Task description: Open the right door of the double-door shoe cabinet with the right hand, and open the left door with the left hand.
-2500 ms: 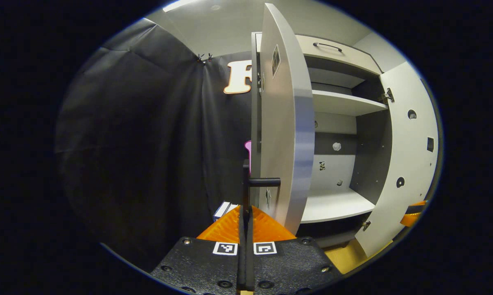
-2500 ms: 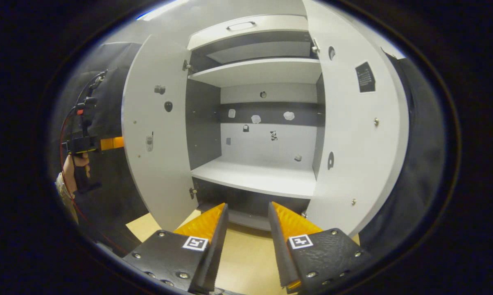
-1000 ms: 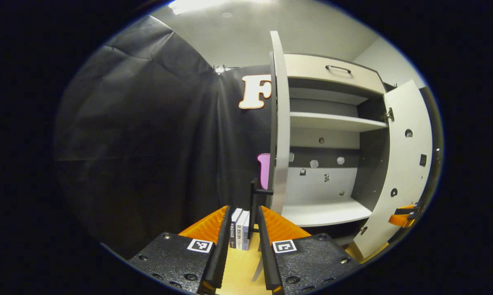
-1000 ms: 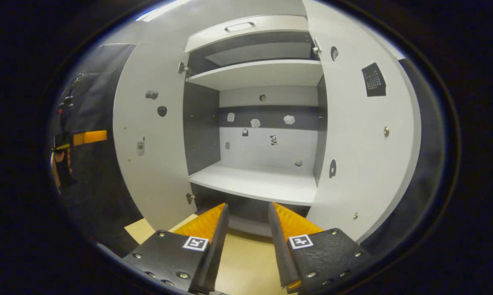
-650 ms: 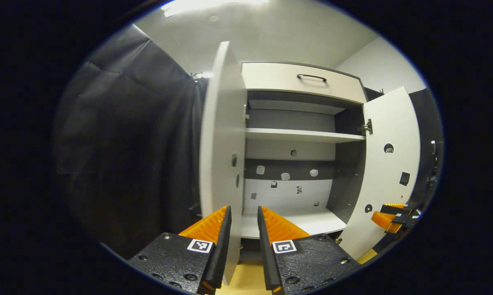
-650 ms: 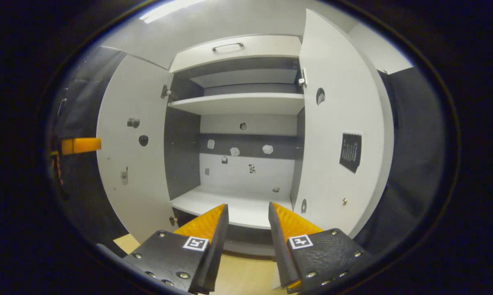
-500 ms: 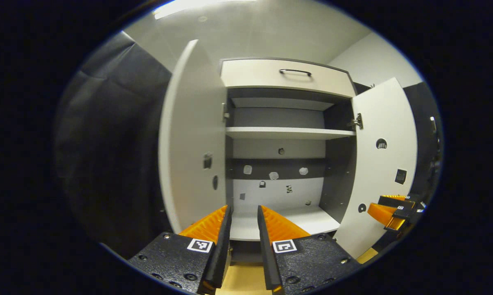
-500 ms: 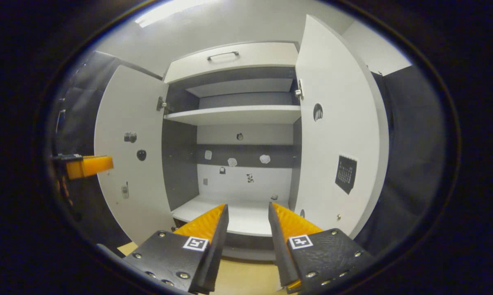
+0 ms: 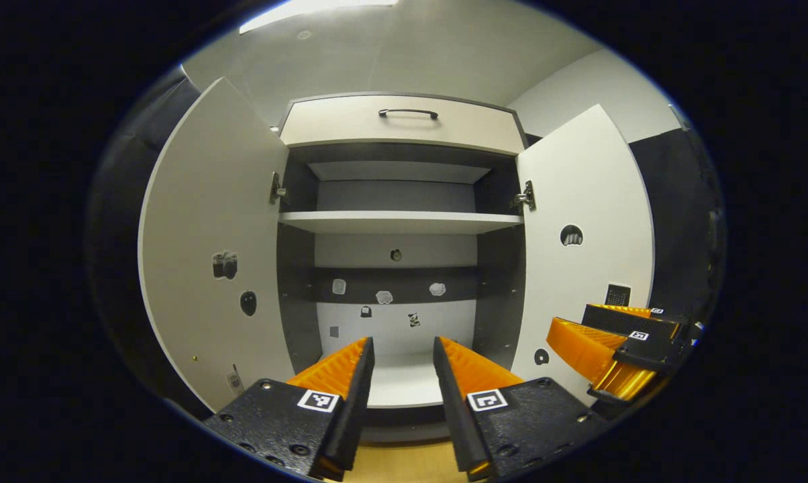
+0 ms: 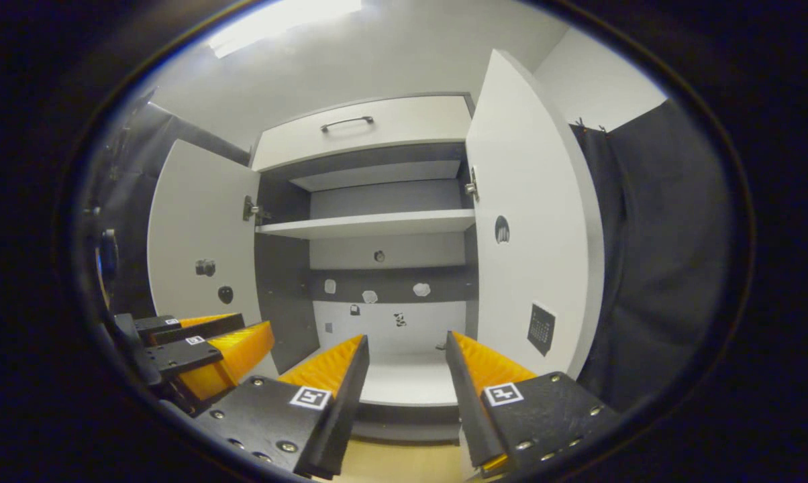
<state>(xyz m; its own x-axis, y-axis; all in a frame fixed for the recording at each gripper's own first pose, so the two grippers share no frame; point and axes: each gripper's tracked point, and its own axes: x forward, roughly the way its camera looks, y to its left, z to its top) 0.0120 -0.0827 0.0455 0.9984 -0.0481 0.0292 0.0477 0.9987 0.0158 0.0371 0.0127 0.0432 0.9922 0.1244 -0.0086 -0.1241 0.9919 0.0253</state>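
the shoe cabinet (image 9: 398,127) stands with its left door (image 9: 209,221) and right door (image 9: 588,221) swung wide. the left tool (image 9: 400,365) and right tool (image 10: 404,365) hang released before it, grasping nothing. the stiff hinged panels likely swing lightly; their handles are hidden.

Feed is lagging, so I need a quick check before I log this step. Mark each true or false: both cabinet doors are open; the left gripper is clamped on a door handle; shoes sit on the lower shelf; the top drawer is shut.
1. Both doors are open: true. The left door and right door are swung wide.
2. Left gripper clamped on a handle: false. It is open, holding nothing.
3. Shoes on the lower shelf: false. It is bare.
4. Top drawer shut: true.
5. Right gripper is shut: false. It is open.
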